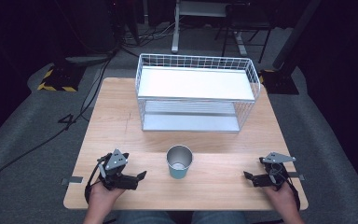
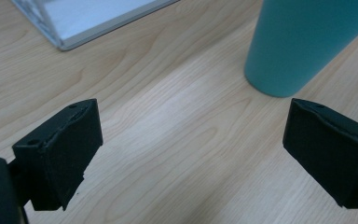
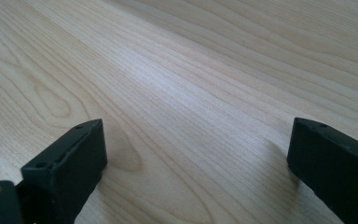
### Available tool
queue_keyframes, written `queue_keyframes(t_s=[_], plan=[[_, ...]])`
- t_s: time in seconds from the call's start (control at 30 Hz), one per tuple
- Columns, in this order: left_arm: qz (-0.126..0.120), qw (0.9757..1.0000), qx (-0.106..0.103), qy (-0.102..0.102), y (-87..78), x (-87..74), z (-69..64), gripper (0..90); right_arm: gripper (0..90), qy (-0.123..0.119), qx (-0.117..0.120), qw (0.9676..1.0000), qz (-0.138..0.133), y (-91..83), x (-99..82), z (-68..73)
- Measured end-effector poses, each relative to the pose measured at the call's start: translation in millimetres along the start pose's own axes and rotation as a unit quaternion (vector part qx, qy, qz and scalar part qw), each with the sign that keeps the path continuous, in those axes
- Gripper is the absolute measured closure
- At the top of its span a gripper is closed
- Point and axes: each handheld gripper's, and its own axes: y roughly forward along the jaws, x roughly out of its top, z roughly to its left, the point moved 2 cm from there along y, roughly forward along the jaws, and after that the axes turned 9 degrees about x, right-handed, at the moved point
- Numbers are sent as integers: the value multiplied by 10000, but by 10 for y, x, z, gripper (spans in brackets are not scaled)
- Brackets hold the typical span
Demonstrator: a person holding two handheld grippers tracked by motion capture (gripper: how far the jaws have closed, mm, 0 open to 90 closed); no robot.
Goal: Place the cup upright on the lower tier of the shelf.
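A teal cup [image 1: 180, 162] with a shiny metal inside stands upright at the front middle of the wooden table [image 1: 116, 116]. My left gripper [image 1: 141, 176] lies left of it near the front edge, pointing toward the cup. In the left gripper view the jaws [image 2: 191, 140] are wide apart over bare wood, with the cup's base [image 2: 303, 42] ahead and to the right, untouched. My right gripper [image 1: 247, 176] rests at the front right and points inward at the cup. Its own view shows the gripper [image 3: 198, 154] open, with nothing but wood grain between the jaws.
A white wire shelf rack [image 1: 196, 84] with two tiers stands at the back middle of the table; its lower corner [image 2: 74, 23] appears in the left gripper view. Cables, stands and a yellow-and-black marked base [image 1: 56, 79] lie on the grey floor behind.
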Motion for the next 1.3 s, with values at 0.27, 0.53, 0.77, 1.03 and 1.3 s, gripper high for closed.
queue_keyframes(t_s=[0.27, 0.53, 0.77, 1.03, 1.3], plan=[[-346, 9990, -272, 34, 49, 69, -205, 51, 52, 0, 0, 10000, 0, 0, 0, 0], [-492, 9974, -517, 78, 150, 107, -396, 51, 52, -2, 0, 10000, 0, 0, 0, 0], [-574, 9962, -650, 58, 269, 127, -549, 51, 52, -1, 0, 10000, 0, 0, 0, 0], [-616, 9954, -729, 52, 430, 159, -706, 50, 52, -1, 1, 10000, 0, 0, 0, 0], [-635, 9960, -617, -156, 588, 165, -797, 52, 52, 0, 1, 10000, 0, 0, 0, 0]])
